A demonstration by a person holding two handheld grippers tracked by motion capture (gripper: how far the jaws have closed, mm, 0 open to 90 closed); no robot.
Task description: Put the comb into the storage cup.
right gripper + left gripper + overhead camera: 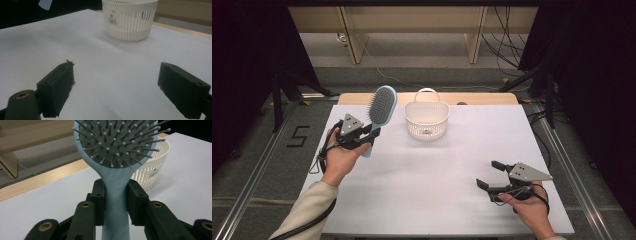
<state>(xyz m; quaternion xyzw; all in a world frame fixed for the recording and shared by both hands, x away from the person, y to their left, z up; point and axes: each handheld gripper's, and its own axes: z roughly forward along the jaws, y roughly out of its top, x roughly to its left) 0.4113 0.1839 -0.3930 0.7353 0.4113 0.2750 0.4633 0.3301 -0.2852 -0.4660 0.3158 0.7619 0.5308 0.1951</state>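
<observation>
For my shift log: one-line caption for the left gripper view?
Left gripper clamps the light blue hairbrush by its handle, white basket behind on the table.

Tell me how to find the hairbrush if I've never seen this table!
Start at the white table and find the round white basket near its far edge. Look just left of it, where the left claw grips a handle. That is the hairbrush: pale blue, oval, with a grey bristly pad.

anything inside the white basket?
The white slatted plastic basket looks empty from the high view: only its perforated base with a small dark mark. Its near wall hides part of the floor.
</observation>
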